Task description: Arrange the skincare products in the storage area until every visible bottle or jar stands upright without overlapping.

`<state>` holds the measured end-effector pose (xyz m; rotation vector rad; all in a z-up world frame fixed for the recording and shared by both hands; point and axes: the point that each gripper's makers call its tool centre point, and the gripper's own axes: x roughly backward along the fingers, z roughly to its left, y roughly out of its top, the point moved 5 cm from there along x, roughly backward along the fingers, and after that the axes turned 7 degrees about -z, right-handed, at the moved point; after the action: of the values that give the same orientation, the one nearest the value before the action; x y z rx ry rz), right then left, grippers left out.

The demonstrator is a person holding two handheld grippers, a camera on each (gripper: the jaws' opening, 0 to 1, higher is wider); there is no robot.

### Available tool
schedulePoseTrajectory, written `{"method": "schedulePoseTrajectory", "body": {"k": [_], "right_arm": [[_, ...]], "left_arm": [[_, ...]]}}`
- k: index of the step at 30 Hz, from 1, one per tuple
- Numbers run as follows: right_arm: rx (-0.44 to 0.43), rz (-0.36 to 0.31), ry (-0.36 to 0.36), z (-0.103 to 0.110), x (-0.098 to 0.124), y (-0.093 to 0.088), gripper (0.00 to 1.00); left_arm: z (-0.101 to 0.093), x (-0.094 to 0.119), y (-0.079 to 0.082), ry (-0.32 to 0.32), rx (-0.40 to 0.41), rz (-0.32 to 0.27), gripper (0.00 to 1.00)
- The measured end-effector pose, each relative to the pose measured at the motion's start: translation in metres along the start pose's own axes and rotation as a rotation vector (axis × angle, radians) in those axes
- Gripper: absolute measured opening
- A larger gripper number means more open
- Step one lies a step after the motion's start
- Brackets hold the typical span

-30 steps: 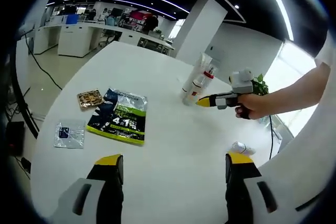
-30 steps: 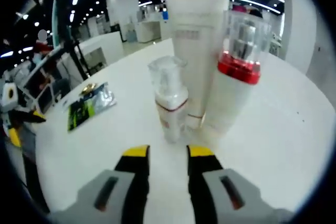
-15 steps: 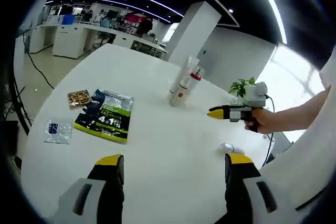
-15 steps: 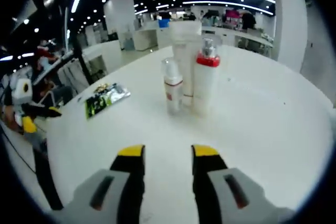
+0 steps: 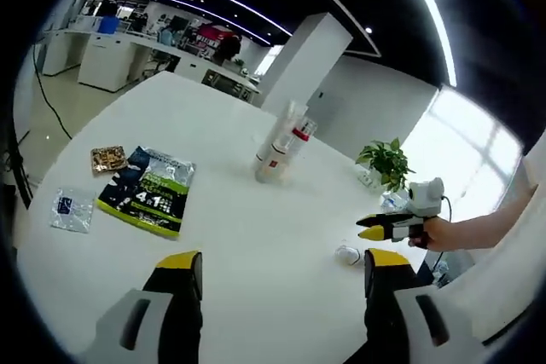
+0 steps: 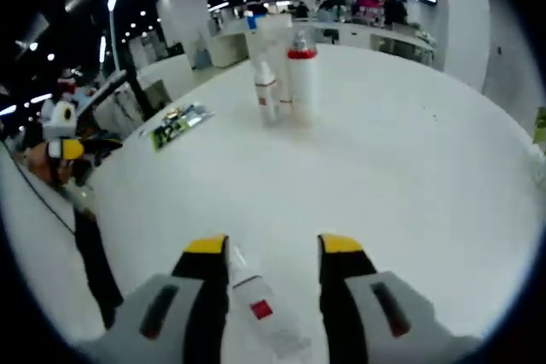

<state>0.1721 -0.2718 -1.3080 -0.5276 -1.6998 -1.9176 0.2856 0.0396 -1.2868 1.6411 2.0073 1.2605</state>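
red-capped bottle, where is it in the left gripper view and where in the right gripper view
Left gripper view: the red-capped bottle stands upright above centre, far across the white table, rightmost of the standing group.
Right gripper view: the same bottle stands near the top, just right of centre, also rightmost.
Shared landmark: the dark and green sachet, lying flat to the left of the bottles.

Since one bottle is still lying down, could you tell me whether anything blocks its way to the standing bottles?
Nothing visible does: bare white table lies between the lying bottle, between the right gripper fingers, and the standing bottles.
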Motion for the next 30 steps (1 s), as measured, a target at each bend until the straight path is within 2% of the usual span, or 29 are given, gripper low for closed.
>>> {"method": "schedulePoseTrajectory", "body": {"k": [2, 3, 8, 12, 17, 21, 24, 27, 30], "right_arm": [[0.016, 0.027, 0.007, 0.0, 0.007, -0.01, 0.45], [0.035, 0.059, 0.014, 0.0, 0.014, -0.02, 0.46], [0.021, 0.08, 0.036, 0.001, 0.021, -0.035, 0.46], [0.065, 0.137, 0.066, 0.005, 0.023, -0.047, 0.46], [0.137, 0.202, 0.099, 0.007, 0.017, -0.058, 0.44], [0.147, 0.214, 0.115, 0.015, 0.011, -0.062, 0.43], [0.163, 0.232, 0.125, 0.017, 0.008, -0.064, 0.39], [0.182, 0.254, 0.122, 0.015, 0.005, -0.066, 0.37], [0.165, 0.245, 0.112, 0.012, 0.005, -0.063, 0.32]], "left_arm": [[-0.004, -0.001, 0.002, -0.005, -0.014, 0.004, 0.8], [-0.006, -0.002, 0.002, -0.013, -0.016, 0.011, 0.8], [-0.01, 0.0, -0.002, -0.017, -0.021, 0.013, 0.8], [-0.015, 0.0, -0.009, -0.014, -0.006, 0.025, 0.79], [-0.022, 0.006, -0.015, -0.026, -0.028, 0.05, 0.79], [-0.019, 0.011, -0.011, -0.013, -0.015, 0.034, 0.78], [-0.021, 0.012, -0.01, -0.008, -0.012, 0.03, 0.78], [-0.023, 0.014, -0.012, -0.01, -0.026, 0.041, 0.77], [-0.021, 0.017, -0.014, -0.008, -0.036, 0.046, 0.77]]}}
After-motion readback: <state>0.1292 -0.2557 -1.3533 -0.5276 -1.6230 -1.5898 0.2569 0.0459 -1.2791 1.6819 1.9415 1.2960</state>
